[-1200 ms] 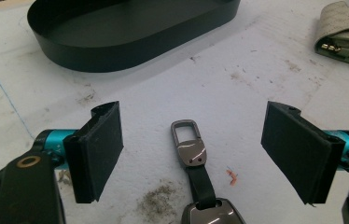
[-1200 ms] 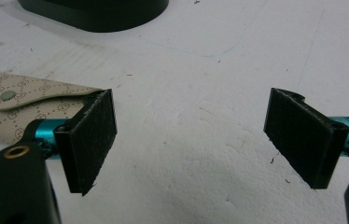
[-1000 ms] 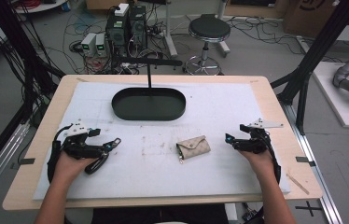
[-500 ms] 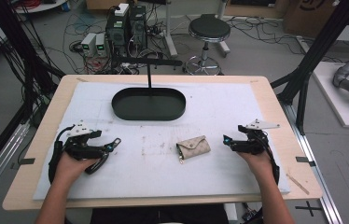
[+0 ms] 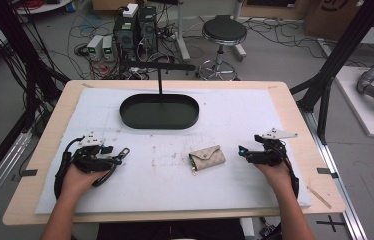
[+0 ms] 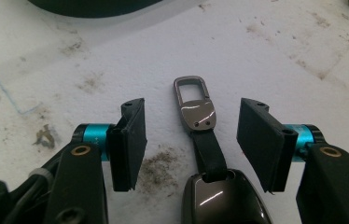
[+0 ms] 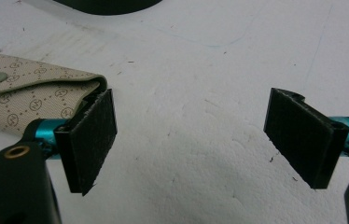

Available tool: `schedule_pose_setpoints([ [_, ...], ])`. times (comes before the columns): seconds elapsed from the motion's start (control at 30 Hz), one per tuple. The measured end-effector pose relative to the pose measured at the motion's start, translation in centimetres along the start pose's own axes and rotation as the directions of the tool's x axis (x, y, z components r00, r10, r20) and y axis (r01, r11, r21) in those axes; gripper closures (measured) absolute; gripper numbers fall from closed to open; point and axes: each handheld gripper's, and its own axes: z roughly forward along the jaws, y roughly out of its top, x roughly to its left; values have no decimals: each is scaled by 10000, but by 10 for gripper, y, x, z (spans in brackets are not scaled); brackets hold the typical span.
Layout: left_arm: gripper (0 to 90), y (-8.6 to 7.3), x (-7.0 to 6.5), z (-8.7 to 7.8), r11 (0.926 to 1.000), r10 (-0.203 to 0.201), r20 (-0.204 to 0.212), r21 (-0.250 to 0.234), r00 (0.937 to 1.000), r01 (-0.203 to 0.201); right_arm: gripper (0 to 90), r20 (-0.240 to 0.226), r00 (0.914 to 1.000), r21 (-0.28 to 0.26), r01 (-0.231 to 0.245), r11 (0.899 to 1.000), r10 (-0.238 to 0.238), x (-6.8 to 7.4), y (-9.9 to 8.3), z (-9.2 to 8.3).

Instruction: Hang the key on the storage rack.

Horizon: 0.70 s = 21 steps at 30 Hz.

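Pretty early on: the key fob is lying between the left gripper pads, which have just been closing but aren't clamped yet. The right gripper is held wide apart just right of the pouch, mid-table, and nothing's been lifted so far.

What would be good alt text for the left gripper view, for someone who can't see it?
A dark car key fob with a short black strap and a metal clip lies on a stained white mat between the left gripper's two black jaws, which have just been closing and do not touch it. The rim of a dark tray shows at the top edge.
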Motion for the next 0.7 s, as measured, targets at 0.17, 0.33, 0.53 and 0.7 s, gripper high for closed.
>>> schedule_pose_setpoints([
  [0.17, 486, -1, -2, 3, 9997, 101, 55, 215, 9999, -102, 174, -1, 10000, 62, 0, 10000, 0, 0, 0, 0],
  [0.33, 514, -1, -2, 4, 9992, 53, 86, 394, 9999, -56, 174, 24, 10000, 85, 36, 10000, -36, 0, -1, 1],
  [0.53, 553, -3, -4, 5, 9990, 162, -43, 415, 9999, -160, 174, 28, 10000, 94, -16, 10000, 16, -1, -1, 1],
  [0.7, 575, -4, -6, 5, 9990, 279, -222, 361, 9994, -271, 174, 20, 10000, 141, 38, 9999, -39, 0, -1, 2],
])
